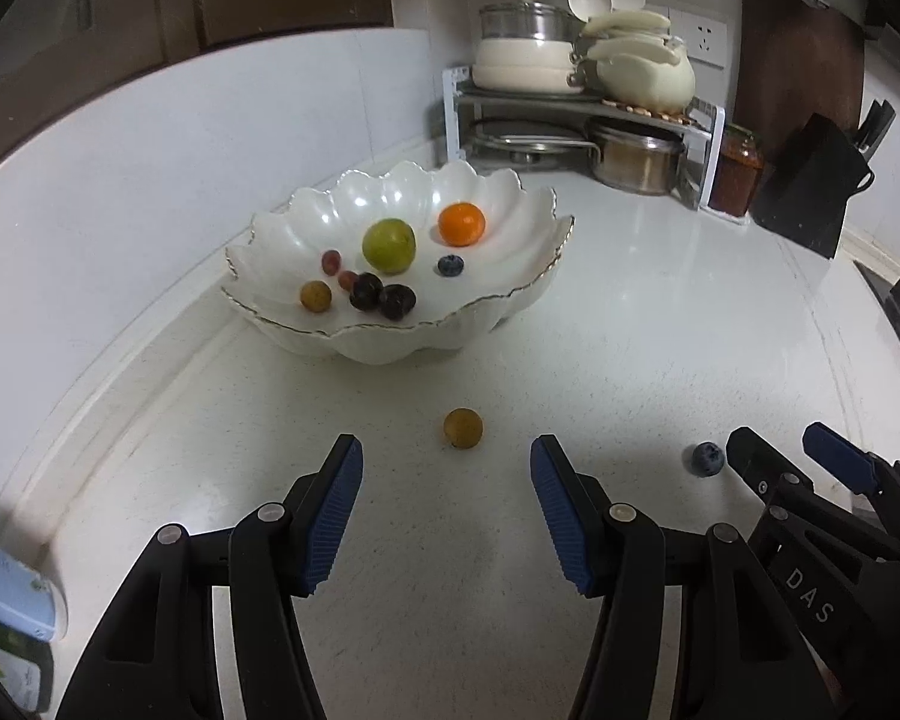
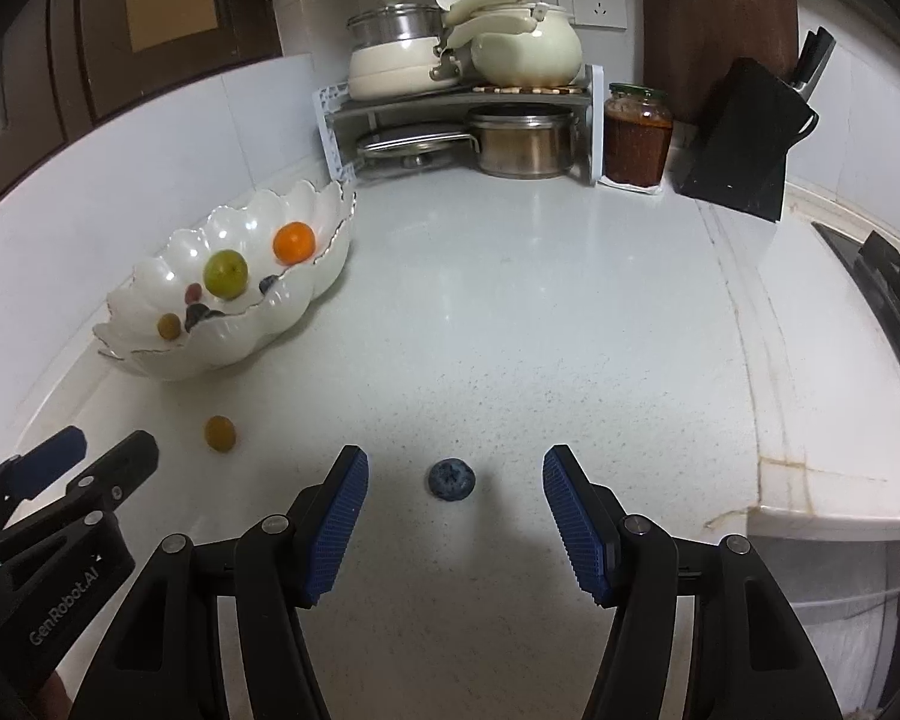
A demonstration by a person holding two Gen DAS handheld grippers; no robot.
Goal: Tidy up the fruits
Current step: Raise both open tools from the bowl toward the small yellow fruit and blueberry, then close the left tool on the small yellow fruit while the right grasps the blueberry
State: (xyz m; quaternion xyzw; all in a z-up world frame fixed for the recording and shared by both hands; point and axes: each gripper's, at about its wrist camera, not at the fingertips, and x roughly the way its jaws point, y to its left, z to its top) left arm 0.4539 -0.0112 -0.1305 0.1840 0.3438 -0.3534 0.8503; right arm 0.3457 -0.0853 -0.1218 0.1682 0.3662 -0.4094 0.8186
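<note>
Looking along the left hand-held gripper (image 1: 447,504), its jaws stand wide and empty, with a small yellow-brown fruit (image 1: 463,428) on the counter (image 1: 630,312) just ahead of the gap, between the gripper and the white bowl (image 1: 510,300). The bowl already holds an orange, a green fruit, a blueberry and some dark grapes. The risk here, as I judge it, is that the round fruit rolls away if one pad reaches it first, or gets squashed by a hard close.

From the right wrist view, the right hand-held gripper (image 2: 456,507) is also wide and holds nothing; a loose blueberry (image 2: 452,480) lies on the counter centred just ahead of its pads, well to the right of the bowl. It is soft and small, so it may slip out or burst. The two grippers sit close side by side, so they could knock together on the way to the bowl.
</note>
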